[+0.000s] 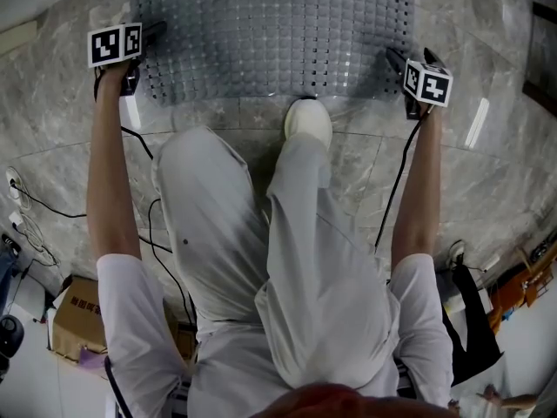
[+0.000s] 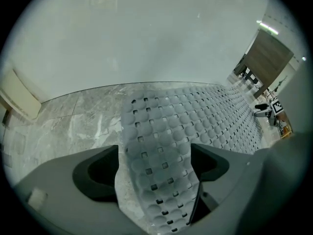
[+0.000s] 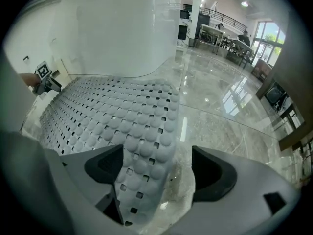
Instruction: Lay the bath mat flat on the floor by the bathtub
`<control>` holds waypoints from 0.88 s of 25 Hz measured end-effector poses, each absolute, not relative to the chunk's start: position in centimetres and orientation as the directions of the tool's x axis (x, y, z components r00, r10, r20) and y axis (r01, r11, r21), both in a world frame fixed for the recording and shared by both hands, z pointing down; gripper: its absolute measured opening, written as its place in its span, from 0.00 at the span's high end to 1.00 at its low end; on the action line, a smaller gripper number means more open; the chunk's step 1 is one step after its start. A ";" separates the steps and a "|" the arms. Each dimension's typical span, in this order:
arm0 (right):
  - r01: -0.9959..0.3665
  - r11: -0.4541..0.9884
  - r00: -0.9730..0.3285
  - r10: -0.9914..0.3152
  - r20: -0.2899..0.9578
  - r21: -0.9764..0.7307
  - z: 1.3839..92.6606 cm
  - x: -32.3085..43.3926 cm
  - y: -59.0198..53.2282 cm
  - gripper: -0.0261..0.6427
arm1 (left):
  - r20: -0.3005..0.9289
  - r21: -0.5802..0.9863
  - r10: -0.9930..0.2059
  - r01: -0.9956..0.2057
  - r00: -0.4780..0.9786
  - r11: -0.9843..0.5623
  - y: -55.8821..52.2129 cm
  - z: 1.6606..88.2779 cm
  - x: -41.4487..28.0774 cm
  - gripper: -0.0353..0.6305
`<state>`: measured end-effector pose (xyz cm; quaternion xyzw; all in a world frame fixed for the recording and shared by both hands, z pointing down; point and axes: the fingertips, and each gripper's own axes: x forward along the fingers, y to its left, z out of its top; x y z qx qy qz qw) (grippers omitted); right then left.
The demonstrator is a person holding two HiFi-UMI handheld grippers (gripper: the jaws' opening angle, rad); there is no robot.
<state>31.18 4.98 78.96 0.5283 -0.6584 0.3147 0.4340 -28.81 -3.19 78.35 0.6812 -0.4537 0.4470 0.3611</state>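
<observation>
Grey bath mat (image 1: 278,24) edges border bare marble floor (image 1: 500,194)

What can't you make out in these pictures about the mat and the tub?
- Head view: the bath mat's far edge is cut off by the frame's top.
- Left gripper view: the left gripper's body hides the mat's corner tip.
- Right gripper view: the right gripper's body hides the other corner tip; the bathtub's top is cut off.
</observation>
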 end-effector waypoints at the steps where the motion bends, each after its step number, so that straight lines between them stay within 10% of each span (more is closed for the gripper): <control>1: -0.970 0.239 -0.060 -0.434 0.899 0.050 78.6 31.1 4.9 0.32 | 0.934 0.088 -0.302 -0.941 0.192 -0.328 -3.1 78.2 -28.6 0.27; 15: -0.975 0.222 -0.115 -0.504 0.856 0.000 74.8 25.3 4.5 0.89 | 0.911 0.004 -0.391 -0.949 0.134 -0.317 -1.6 75.4 -26.7 0.93; 22: -0.980 0.169 -0.176 -0.491 0.853 -0.105 68.4 21.3 8.1 0.96 | 0.920 0.105 -0.337 -0.954 0.201 -0.282 4.6 69.5 -23.0 0.95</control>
